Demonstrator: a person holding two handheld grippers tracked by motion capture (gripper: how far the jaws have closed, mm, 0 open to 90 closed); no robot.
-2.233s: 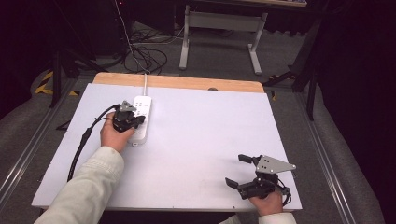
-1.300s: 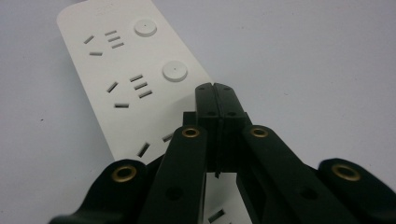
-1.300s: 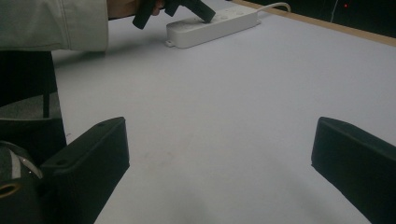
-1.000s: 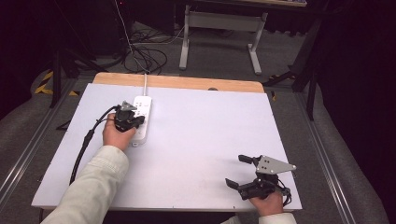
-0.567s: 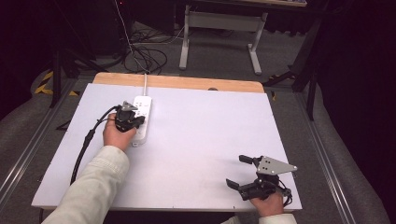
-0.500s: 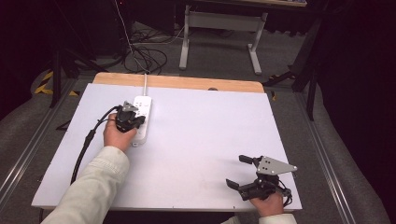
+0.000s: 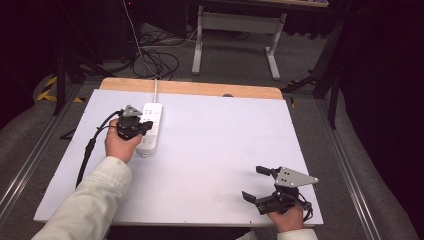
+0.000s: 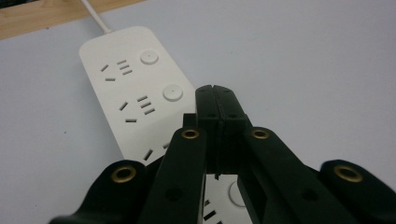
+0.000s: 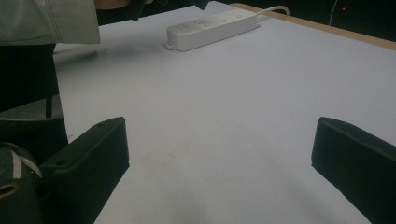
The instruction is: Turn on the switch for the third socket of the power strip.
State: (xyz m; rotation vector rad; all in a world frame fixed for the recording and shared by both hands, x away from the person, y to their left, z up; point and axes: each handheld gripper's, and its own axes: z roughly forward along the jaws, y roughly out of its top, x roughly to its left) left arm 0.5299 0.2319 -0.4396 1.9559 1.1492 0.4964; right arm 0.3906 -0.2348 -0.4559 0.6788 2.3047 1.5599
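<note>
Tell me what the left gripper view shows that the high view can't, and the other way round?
The left gripper view alone shows the power strip's socket slots and round buttons close up, with the left tool pressed shut just above it. The high view alone shows the right tool open near the table's front edge, both hands, the strip's whole length, and the floor beyond. Both share the white strip, its cord, the white table and the wooden edge.

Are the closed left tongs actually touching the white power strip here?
Cannot tell. In the left gripper view the shut left tongs overlap the white plastic power strip near a round button, but the tips hide any contact or gap.
</note>
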